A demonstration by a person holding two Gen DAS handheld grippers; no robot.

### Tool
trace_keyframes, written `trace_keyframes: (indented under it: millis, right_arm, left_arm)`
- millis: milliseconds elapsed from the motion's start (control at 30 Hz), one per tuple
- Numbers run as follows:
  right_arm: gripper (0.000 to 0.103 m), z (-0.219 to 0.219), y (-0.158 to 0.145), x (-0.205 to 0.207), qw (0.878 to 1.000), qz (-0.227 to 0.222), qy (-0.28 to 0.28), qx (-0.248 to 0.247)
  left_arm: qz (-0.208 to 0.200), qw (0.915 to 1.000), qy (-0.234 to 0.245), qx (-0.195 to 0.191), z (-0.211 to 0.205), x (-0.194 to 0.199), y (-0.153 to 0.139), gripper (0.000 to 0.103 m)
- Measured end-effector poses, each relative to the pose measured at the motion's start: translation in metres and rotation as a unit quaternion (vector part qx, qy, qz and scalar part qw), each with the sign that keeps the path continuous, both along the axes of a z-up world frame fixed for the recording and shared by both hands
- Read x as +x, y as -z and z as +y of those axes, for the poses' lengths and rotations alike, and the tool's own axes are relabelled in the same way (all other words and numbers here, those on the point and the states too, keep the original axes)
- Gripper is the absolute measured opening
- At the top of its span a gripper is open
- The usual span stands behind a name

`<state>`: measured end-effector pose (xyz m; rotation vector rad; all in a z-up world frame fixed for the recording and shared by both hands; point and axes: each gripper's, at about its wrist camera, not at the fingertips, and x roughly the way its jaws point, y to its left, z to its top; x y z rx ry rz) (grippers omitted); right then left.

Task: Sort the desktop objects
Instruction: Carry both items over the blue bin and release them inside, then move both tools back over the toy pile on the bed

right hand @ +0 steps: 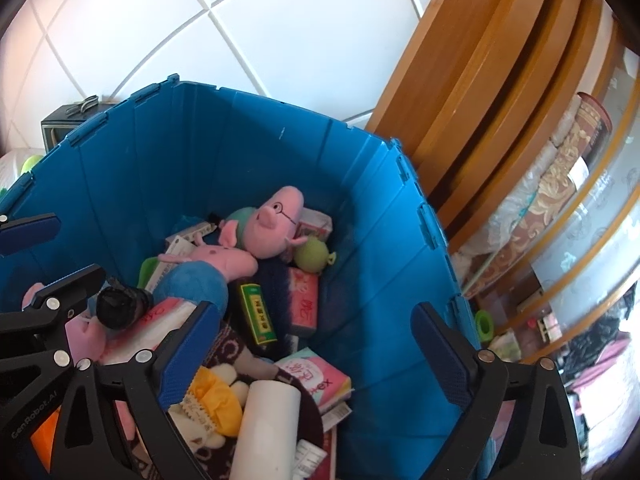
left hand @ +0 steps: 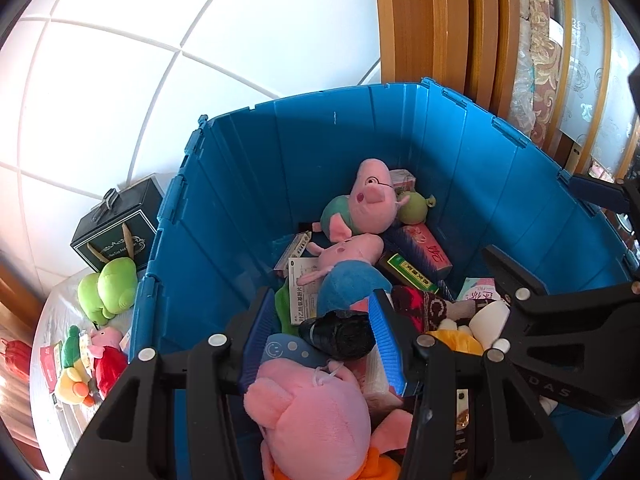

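A blue crate (left hand: 400, 148) holds several plush toys, boxes and tissue packs. My left gripper (left hand: 322, 312) hangs open inside its near end. A black bag roll (left hand: 340, 336) lies between the blue pads and a pink pig plush (left hand: 308, 408) lies below, with no pad pressing on either. Farther in lie a pig in blue (left hand: 348, 272) and a pig with glasses (left hand: 368, 200). My right gripper (right hand: 314, 332) stands wide open over the crate (right hand: 160, 160), above a white roll (right hand: 268, 420), a yellow plush (right hand: 212, 396) and a pink tissue pack (right hand: 316, 376).
On the table left of the crate sit a green plush (left hand: 110, 288), a small pig in red (left hand: 106, 356) and a dark gift box (left hand: 116, 228). A wooden cabinet (left hand: 432, 20) stands behind. A green roll (right hand: 484, 324) lies right of the crate.
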<state>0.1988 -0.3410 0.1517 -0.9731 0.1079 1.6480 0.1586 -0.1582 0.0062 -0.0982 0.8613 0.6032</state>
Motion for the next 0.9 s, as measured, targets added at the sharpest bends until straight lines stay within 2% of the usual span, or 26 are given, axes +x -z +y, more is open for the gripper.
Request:
trace_keyframes:
  millis: [33,133,267,400,500,733,900]
  right_arm:
    - [0.103,-0.002,-0.002,0.001,1.000,0.002,0.000,0.000]
    - [0.103,-0.016,-0.010,0.005,1.000,0.011,0.001,0.012]
    - [0.103,-0.044,-0.030,0.011,0.998,0.047,-0.007,0.034]
    - [0.103,-0.075,-0.049,0.001,0.996,0.071,-0.012,0.057]
    - [0.103,-0.102,-0.058,-0.012,0.991,0.107,-0.027,0.074]
    - [0.103,-0.161,-0.066,-0.057,0.972,0.200,-0.068,0.102]
    - [0.103,-0.181,-0.064,-0.116,0.967,0.215,-0.096,0.095]
  left_arm:
    - [-0.004,1.0000,-0.003,0.008,-0.001,-0.002,-0.002,0.048]
    - [-0.028,0.9991,-0.006,0.033,-0.007,-0.016,-0.016,0.048]
    - [-0.072,0.9972,-0.009,0.020,-0.011,-0.051,-0.040,0.048]
    - [-0.109,0.9933,-0.013,0.037,-0.017,-0.094,-0.059,0.048]
    - [-0.135,0.9898,-0.030,0.033,-0.011,-0.129,-0.067,0.048]
    - [-0.185,0.9782,-0.090,0.033,0.028,-0.211,-0.065,0.061]
    - [-0.173,0.9784,-0.111,0.018,0.072,-0.262,-0.047,0.061]
